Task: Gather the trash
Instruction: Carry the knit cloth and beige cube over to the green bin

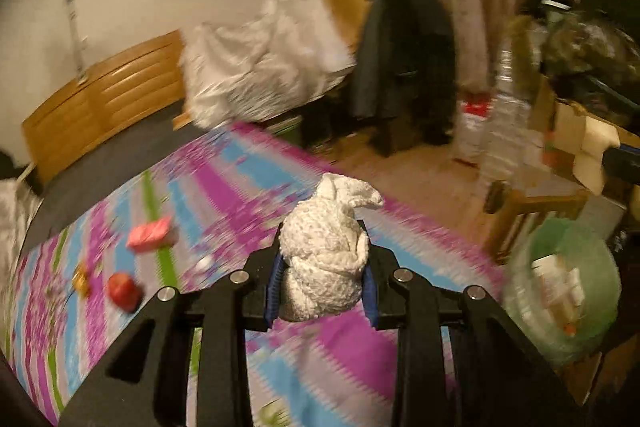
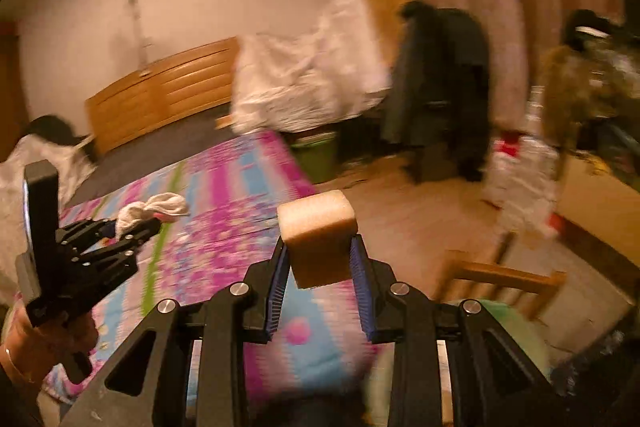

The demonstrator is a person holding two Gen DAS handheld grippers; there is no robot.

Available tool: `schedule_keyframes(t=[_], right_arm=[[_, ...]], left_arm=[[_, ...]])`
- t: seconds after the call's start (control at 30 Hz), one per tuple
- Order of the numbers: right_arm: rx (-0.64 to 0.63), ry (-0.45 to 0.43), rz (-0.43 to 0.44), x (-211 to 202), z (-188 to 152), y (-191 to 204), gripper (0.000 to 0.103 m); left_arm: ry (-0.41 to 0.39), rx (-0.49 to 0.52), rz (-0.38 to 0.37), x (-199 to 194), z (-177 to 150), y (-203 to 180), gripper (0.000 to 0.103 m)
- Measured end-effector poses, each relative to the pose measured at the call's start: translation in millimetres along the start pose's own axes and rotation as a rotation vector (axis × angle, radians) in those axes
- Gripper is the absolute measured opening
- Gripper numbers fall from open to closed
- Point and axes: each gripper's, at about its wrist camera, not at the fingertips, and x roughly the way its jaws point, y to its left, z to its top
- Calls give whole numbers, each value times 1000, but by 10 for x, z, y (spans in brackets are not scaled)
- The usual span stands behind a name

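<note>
My left gripper (image 1: pixel 324 287) is shut on a crumpled white tissue wad (image 1: pixel 326 259) and holds it above the bed's colourful sheet (image 1: pixel 224 195). It also shows in the right wrist view (image 2: pixel 140 223), with the wad (image 2: pixel 154 209) sticking out in front. My right gripper (image 2: pixel 322 267) is shut on a tan foam block (image 2: pixel 318 239), held above the bed's right edge. A bin lined with a green bag (image 1: pixel 560 287) stands low at the right beside the bed, with white scraps inside.
On the sheet lie a pink packet (image 1: pixel 152 233), a red apple (image 1: pixel 124 291) and a small yellow item (image 1: pixel 82 279). A clear plastic bottle (image 1: pixel 506 107) and a wooden chair (image 1: pixel 532 211) stand at the right. A dark coat (image 1: pixel 404 55) hangs behind.
</note>
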Motion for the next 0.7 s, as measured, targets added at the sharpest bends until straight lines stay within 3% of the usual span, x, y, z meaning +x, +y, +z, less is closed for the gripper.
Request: schedule_keyframes(t=[0.27,0.5,0.7], right_arm=[[81,-5,-204,-502,-60,-1027,32],[120,31,-303,-634,-234,-1431,32],[136,72,-371,-670,-419,-1619,32]], left_arm=[[-39,140,-122,130,364,-947,30],[-56,258,-198,203,492,-1641,30],[-11,322,-291,317,480,-2144,30]])
